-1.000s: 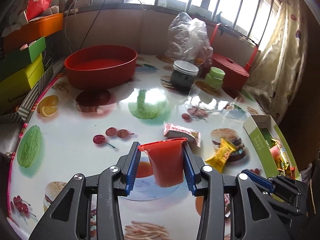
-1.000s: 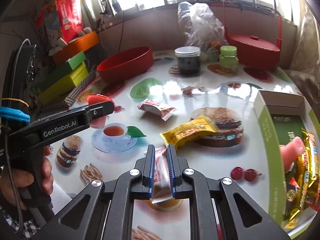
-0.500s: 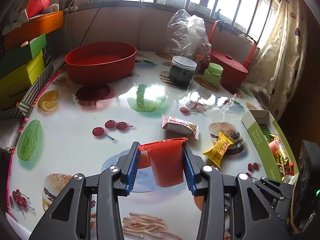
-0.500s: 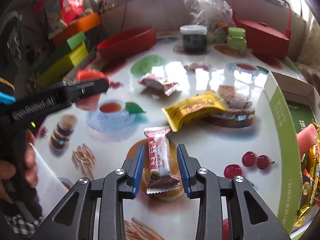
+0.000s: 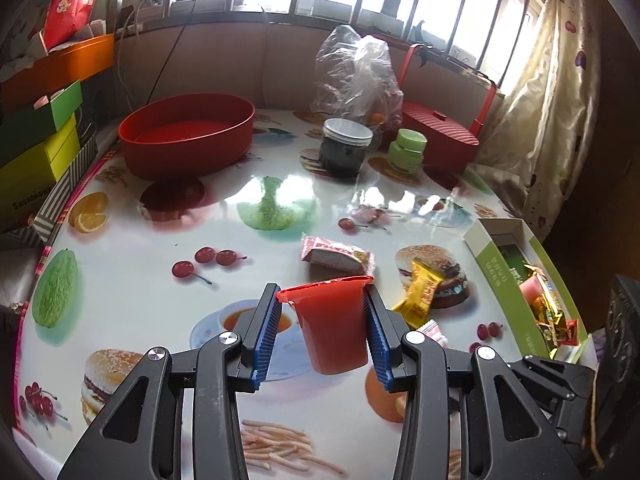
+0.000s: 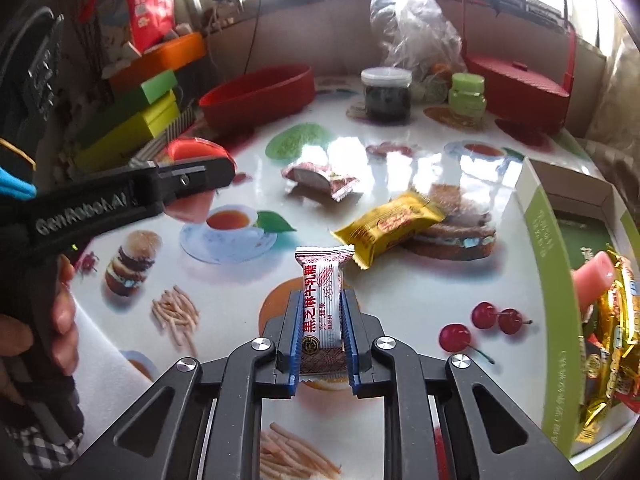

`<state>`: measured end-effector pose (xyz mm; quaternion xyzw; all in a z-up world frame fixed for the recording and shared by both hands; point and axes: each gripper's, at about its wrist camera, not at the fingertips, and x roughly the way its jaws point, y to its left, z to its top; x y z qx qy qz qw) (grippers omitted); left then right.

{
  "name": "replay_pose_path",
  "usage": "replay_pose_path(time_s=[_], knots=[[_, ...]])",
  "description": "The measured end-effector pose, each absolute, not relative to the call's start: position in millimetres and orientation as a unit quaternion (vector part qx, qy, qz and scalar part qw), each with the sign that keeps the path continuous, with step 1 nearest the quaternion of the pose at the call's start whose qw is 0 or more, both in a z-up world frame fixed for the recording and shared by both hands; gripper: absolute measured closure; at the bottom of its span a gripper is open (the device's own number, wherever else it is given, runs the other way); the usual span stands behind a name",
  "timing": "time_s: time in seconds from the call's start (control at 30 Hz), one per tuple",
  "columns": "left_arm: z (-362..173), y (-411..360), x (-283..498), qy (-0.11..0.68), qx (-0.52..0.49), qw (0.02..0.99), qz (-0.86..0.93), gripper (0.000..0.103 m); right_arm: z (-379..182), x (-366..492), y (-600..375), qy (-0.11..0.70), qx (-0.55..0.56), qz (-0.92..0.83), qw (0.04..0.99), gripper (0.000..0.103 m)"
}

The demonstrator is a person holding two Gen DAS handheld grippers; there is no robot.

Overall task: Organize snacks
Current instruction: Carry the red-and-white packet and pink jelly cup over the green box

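My left gripper (image 5: 322, 300) is shut on a red plastic cup (image 5: 334, 328), held upright above the printed table. From the right wrist view that left gripper (image 6: 192, 172) reaches in from the left, the cup's red rim (image 6: 188, 149) showing behind it. My right gripper (image 6: 322, 300) is closing on a white and red wrapped candy (image 6: 322, 280), and the pads press its long sides. A yellow snack packet (image 6: 388, 224) and a red-white wrapped snack (image 6: 316, 176) lie on the table ahead. An open green box (image 6: 548, 240) at the right holds gold wrappers and a pink piece.
At the back stand a red oval basin (image 5: 188, 136), a dark jar (image 5: 346, 148), a small green jar (image 5: 408, 150), a red basket (image 5: 440, 136) and a clear plastic bag (image 5: 356, 72). Coloured boxes (image 5: 40, 140) are stacked at the left edge. A hand (image 6: 64, 320) grips the left gripper's handle.
The right gripper let the candy go half a second ago, then shut on it again; the candy now shows its printed face. The left gripper still holds the cup.
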<state>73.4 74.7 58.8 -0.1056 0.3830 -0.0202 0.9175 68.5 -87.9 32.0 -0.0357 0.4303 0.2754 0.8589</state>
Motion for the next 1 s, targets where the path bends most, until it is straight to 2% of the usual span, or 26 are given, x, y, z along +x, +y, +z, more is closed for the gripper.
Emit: replay_pose_path(time_s=[0.37, 1.0], knots=[[72.1, 42.6, 68.3, 0.378, -0.084, 0.920, -0.056, 0.061, 63.8, 57.5, -124.0, 0.397, -0.007, 0.244, 0.885, 0.086], [86.6, -24.1, 73.7, 0.370, -0.049, 0.919, -0.128, 0.061, 79.3, 49.8, -195.2, 0.376, 0.025, 0.163, 0.912, 0.086]])
